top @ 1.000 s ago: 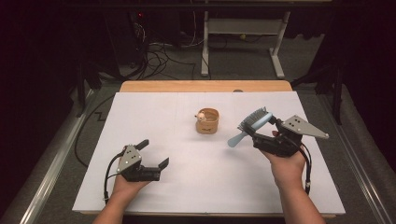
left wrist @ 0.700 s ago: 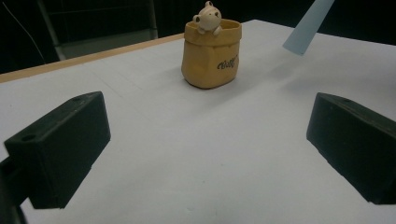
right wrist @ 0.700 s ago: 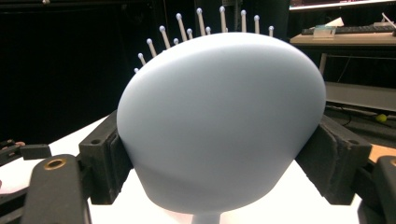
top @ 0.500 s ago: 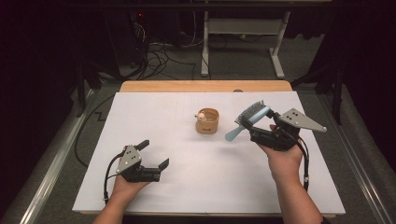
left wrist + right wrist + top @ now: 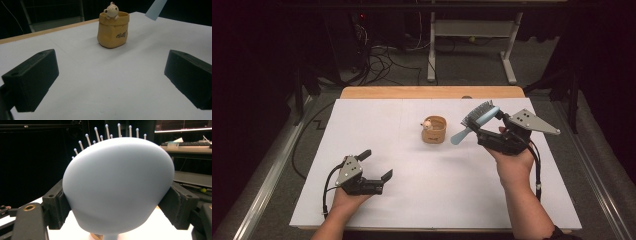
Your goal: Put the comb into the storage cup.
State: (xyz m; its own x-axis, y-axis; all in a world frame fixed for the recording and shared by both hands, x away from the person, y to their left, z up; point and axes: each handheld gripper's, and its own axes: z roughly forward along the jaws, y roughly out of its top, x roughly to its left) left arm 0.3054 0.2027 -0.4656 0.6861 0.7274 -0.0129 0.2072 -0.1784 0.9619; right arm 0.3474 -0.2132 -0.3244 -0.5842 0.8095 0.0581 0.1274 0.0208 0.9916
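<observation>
Our hand-held gripper (image 5: 110,82): jaws wide apart, nothing between them.
Surface (image 5: 105,75): white, under our jaws.
Pouch (image 5: 113,30): tan, upright, ahead of us.
Bear figure (image 5: 111,10): peeking over its rim.
Blue handle tip (image 5: 155,8): upper right.

Hairbrush (image 5: 117,187) – smooth matt pale-blue plastic, thin bristles with ball tips. Pot (image 5: 113,30) – tan, ceramic-looking, slight sheen. Table (image 5: 412,200) covered by matt white sheet, bare wood at far edge. Left gripper (image 5: 377,167) pads matt black.

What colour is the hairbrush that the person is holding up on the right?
Pale blue hairbrush, clearest in the right gripper view.
</observation>
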